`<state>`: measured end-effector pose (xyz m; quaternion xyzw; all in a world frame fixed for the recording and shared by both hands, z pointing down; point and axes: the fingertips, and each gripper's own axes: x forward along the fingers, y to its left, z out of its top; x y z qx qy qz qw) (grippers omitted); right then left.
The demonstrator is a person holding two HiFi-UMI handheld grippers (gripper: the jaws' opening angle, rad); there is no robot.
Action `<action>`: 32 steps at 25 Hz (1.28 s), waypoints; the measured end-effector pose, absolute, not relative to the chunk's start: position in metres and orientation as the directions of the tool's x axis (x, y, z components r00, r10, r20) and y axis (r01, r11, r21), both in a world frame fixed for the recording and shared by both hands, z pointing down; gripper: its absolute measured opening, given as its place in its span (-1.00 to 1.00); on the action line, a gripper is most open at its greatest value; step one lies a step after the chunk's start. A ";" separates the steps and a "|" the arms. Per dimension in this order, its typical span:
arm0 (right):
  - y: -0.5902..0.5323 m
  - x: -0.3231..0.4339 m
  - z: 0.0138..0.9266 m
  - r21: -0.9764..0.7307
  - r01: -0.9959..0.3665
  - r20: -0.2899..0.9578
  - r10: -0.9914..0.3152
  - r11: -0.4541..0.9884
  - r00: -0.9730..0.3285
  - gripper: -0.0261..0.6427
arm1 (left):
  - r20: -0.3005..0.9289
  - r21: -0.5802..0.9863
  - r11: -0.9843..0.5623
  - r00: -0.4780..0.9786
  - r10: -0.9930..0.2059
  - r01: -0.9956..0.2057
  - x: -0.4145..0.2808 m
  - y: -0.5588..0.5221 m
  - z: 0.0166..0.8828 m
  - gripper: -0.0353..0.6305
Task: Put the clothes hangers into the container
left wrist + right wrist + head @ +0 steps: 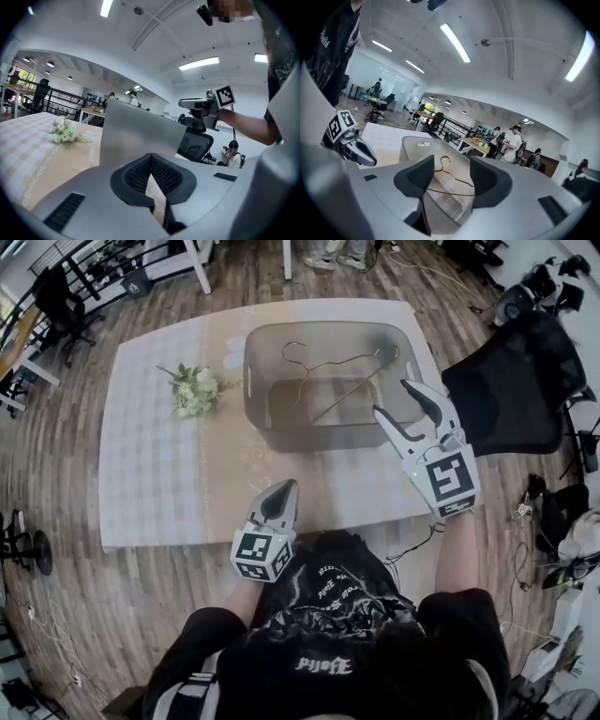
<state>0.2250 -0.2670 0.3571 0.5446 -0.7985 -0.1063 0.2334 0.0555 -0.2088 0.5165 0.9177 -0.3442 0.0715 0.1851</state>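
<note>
A small bunch of white flowers (195, 390) lies toward the far left of the table (159, 484), which is covered by a pale checked cloth. At the near edge the left gripper (289, 486) has its ribbed black fingers (140, 176) closed tip to tip with nothing between them. Its own view shows only one frosted wall of the container (136, 136), and the contents are hidden there. The head view looks into this rounded, translucent grey container (258, 362), which stands at the middle of the far edge. The thin gold wire clothes hangers (328, 367) lie inside it, their lines overlapping so the count is hard to tell. The right gripper (392, 397) hovers over the container's near right corner with its fingers spread wide and empty. Its view frames a hook (442, 161) between them, down in the container. A black mesh chair (520, 381) stands off the right edge, partly cut off
</note>
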 end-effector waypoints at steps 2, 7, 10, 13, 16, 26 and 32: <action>-0.249 0.222 0.358 0.418 -0.833 0.194 -0.932 0.362 -0.307 -0.20 | 0.245 0.284 -0.715 0.769 -0.590 -0.639 0.058 -0.208 0.512 -0.83; -0.208 0.218 0.391 0.319 -0.900 0.181 -0.951 0.298 -0.250 -0.20 | 0.214 0.258 -0.759 0.802 -0.558 -0.597 0.062 -0.202 0.500 -0.83; -0.187 0.216 0.421 0.220 -0.940 0.234 -0.950 0.261 -0.209 -0.20 | 0.216 0.257 -0.774 0.815 -0.538 -0.579 0.063 -0.196 0.500 -0.83; -0.168 0.208 0.440 0.099 -0.961 0.238 -0.944 0.258 -0.229 -0.20 | 0.229 0.257 -0.778 0.818 -0.527 -0.573 0.059 -0.193 0.504 -0.83; -0.155 0.200 0.455 0.057 -0.968 0.245 -0.943 0.245 -0.224 -0.26 | 0.230 0.250 -0.782 0.819 -0.525 -0.571 0.057 -0.189 0.503 -0.83; -0.149 0.207 0.485 0.011 -0.979 0.295 -0.936 0.206 -0.194 -0.26 | 0.207 0.241 -0.771 0.808 -0.552 -0.589 0.049 -0.193 0.495 -0.83; -0.156 0.204 0.483 0.035 -0.976 0.282 -0.939 0.217 -0.198 -0.36 | 0.220 0.237 -0.765 0.800 -0.558 -0.598 0.044 -0.199 0.500 -0.83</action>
